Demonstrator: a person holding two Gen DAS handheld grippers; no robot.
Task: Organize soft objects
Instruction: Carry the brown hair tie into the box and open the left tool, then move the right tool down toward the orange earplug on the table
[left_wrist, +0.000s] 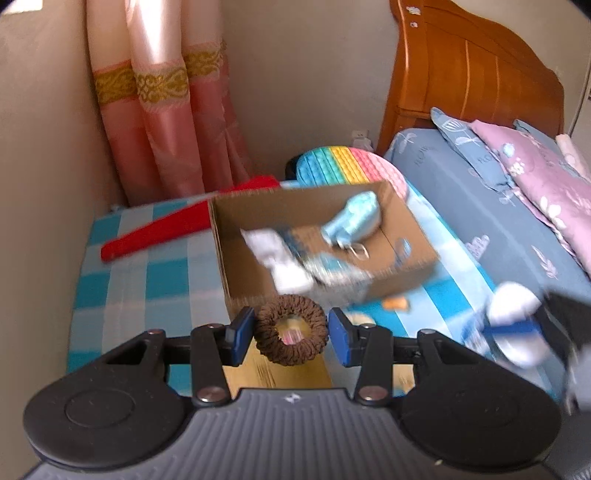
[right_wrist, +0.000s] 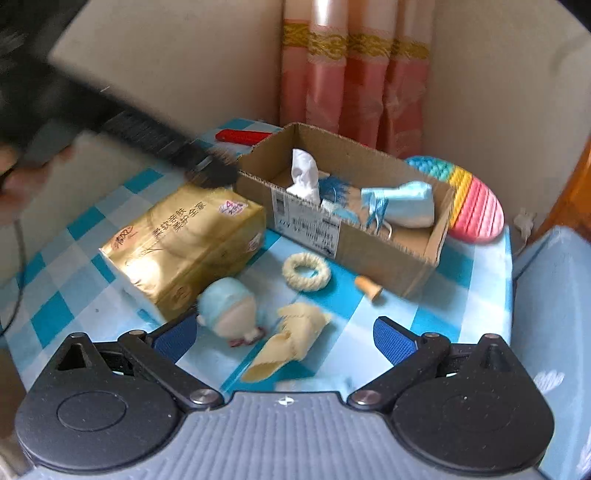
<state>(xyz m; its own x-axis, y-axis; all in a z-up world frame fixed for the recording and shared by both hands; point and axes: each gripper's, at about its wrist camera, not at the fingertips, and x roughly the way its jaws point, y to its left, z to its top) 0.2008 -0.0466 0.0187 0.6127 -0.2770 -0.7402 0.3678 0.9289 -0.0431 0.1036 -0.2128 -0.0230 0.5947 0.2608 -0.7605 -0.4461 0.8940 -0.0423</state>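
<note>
A blue-and-white checked cloth (right_wrist: 436, 314) covers the table beside a wooden bed headboard (left_wrist: 472, 74), with pink curtains (left_wrist: 162, 122) hanging in the corner behind. On the cloth stands an open cardboard box (right_wrist: 388, 262), which holds a white cloth (right_wrist: 304, 175) and a pale blue satin pouch (right_wrist: 402, 205). The left gripper (left_wrist: 291, 332) sits just in front of the box; a brown hair scrunchie (left_wrist: 291, 330) lies between its blue pads (left_wrist: 242, 332), touching the left one, with a small gap at the right. The right gripper (right_wrist: 280, 339) hovers with its fingers spread wide over a small plush doll with a blue cap (right_wrist: 229, 306) and a yellow cloth (right_wrist: 291, 339). A cream scrunchie (right_wrist: 306, 271), a gold tissue pack (right_wrist: 192, 247) and a rainbow pop-it pad (right_wrist: 469, 195) lie near the box.
</note>
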